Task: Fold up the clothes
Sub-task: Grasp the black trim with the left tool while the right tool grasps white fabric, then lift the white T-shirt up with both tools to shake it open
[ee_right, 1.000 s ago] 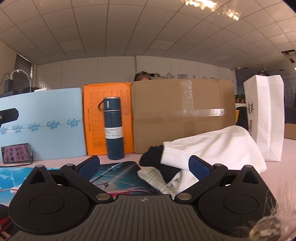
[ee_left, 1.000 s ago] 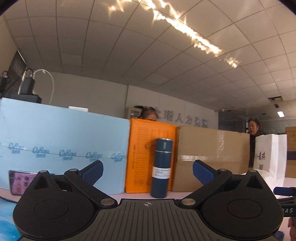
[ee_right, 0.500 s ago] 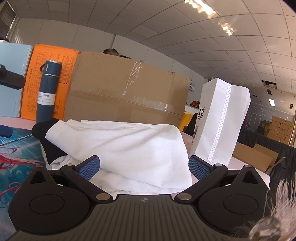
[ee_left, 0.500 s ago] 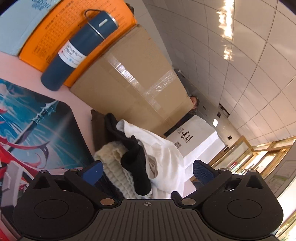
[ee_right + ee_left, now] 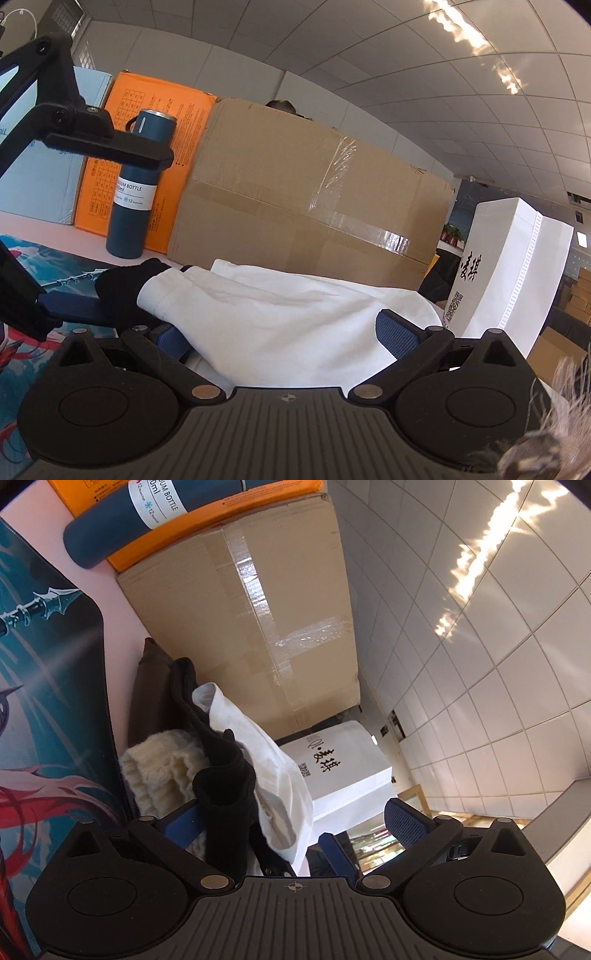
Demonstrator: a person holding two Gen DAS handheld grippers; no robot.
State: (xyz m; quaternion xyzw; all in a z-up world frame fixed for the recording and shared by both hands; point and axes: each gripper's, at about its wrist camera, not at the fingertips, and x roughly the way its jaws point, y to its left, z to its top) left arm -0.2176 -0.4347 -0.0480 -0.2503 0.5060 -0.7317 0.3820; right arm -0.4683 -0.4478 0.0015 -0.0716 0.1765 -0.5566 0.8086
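A pile of clothes lies on the pink table: a white garment (image 5: 273, 775) (image 5: 280, 325), a black garment (image 5: 221, 775) (image 5: 122, 284), a cream knitted piece (image 5: 159, 771) and a brown piece (image 5: 147, 694). My left gripper (image 5: 291, 823) is open, rolled on its side, with the black and white garments between its fingers. My right gripper (image 5: 277, 336) is open, its fingers spread around the white garment. The left gripper's fingers (image 5: 96, 136) show in the right wrist view at the left.
A taped cardboard box (image 5: 306, 210) stands behind the pile, with an orange box (image 5: 155, 110) and a dark blue vacuum bottle (image 5: 136, 184) to its left. A white paper bag (image 5: 509, 266) stands at the right. A printed desk mat (image 5: 44, 686) lies left of the pile.
The left gripper has rolled further and moved in over the pile, now straddling the black and white garments. The right gripper has moved closer to the white garment and tilted.
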